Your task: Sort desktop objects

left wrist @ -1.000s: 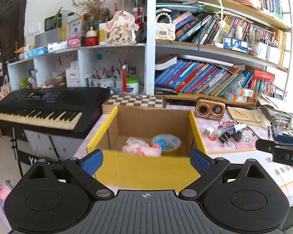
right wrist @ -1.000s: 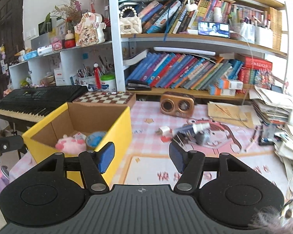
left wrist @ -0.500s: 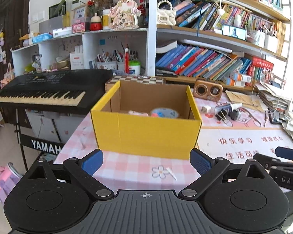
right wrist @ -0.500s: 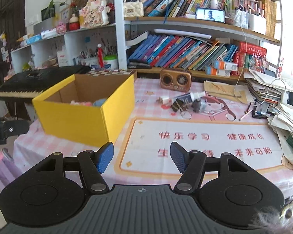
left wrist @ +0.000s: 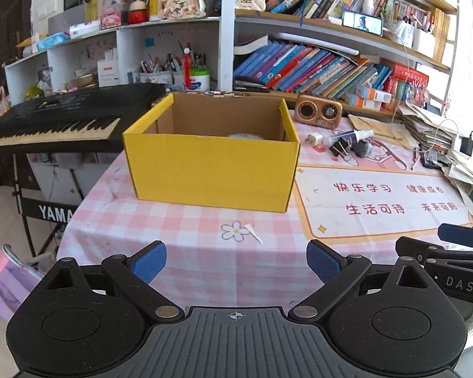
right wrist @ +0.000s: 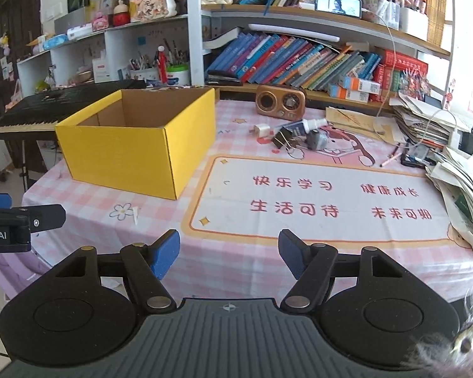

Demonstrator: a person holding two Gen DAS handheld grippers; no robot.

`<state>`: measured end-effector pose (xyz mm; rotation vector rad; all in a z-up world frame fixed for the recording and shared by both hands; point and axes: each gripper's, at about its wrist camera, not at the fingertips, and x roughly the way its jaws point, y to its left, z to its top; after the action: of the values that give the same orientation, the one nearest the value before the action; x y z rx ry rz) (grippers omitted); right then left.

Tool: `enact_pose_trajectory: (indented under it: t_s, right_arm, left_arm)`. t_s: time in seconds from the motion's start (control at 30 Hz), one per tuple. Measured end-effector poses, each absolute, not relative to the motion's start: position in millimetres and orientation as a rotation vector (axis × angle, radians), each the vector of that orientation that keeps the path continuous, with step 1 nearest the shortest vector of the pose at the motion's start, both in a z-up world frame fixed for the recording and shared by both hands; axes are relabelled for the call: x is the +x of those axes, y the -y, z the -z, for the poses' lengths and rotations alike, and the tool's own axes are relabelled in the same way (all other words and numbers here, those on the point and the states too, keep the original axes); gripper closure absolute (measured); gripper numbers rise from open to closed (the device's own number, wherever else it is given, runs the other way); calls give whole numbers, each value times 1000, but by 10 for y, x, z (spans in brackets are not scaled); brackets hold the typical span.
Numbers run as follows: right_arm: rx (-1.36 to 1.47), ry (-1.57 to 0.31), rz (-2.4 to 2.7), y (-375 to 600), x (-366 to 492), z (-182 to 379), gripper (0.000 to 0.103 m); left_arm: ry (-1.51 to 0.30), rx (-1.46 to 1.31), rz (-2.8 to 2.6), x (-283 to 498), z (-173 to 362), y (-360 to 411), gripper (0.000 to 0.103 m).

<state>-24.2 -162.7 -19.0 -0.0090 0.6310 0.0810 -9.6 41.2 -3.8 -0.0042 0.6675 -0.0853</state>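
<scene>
A yellow cardboard box (left wrist: 211, 170) stands open on the pink checked tablecloth; it also shows in the right wrist view (right wrist: 135, 154). Only the rim of a tape roll (left wrist: 246, 136) shows inside it. Loose items lie beyond the box: a white plug (right wrist: 261, 130), a spray bottle (right wrist: 302, 125), black binder clips (right wrist: 282, 140) and a grey object (right wrist: 315, 139). My left gripper (left wrist: 236, 260) is open and empty at the table's near edge. My right gripper (right wrist: 229, 253) is open and empty, to its right.
A desk mat with red Chinese characters (right wrist: 324, 198) covers the right half. A brown retro speaker (right wrist: 280, 100) stands at the back. Paper stacks (right wrist: 457, 173) line the right edge. A black keyboard (left wrist: 53, 123) is left of the table. Bookshelves rise behind.
Both grippers have pulled back from above the box toward the table's near edge and dropped lower. Both stay open and empty. The box contents are now mostly hidden by its front wall.
</scene>
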Motion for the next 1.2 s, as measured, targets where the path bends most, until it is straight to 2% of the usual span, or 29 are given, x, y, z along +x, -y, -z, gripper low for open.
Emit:
enact_pose_trajectory:
  t_s: [0.43,1.2]
  right_arm:
    - [2,-656,-9,1847,-320,222,30]
    - [73,-696,140,2490,-215,288,28]
  left_arm:
    - [-706,15,182,-23,116,-123,6]
    - [-740,78,336,339,175,605,6]
